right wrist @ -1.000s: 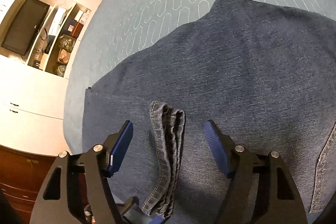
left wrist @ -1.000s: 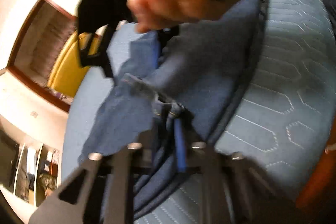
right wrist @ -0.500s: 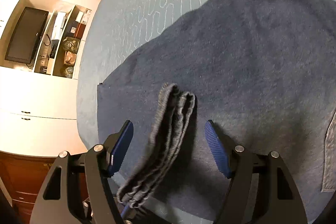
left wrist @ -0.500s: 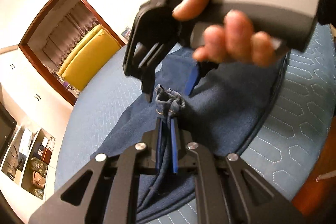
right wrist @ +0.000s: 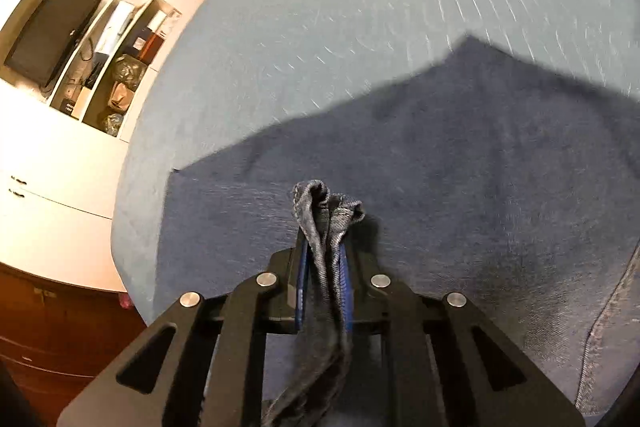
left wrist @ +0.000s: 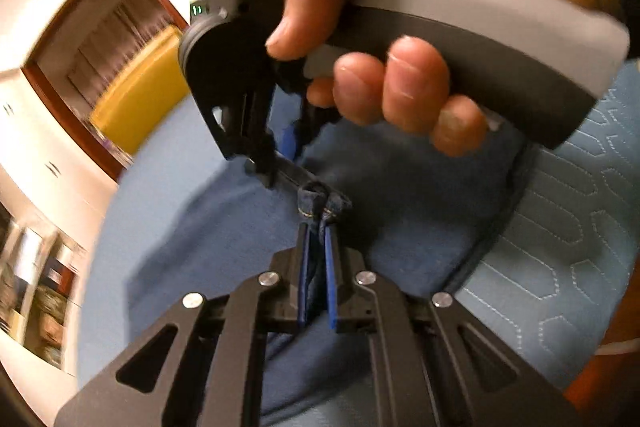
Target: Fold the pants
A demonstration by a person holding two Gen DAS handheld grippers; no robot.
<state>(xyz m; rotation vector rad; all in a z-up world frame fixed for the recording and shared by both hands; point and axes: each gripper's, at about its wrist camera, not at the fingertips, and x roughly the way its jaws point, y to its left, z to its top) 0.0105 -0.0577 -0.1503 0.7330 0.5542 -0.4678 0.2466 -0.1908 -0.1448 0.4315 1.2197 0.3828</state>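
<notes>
The pants lie spread on the blue quilted bed. The left tongs are clenched on a bunched hem, and the right tongs pinch the same kind of bunched fold. A wall cubby holds bags and boxes.

The pants run off the right and bottom edges of the right wrist view, so their full shape is unclear. A bunched fold of denim hides the pads of the right gripper. In the left wrist view, a hand on a grey handle covers much of the bed behind it and is cut off at the top edge. Shelves at left are smeared by motion blur; their contents cannot be made out.
</notes>
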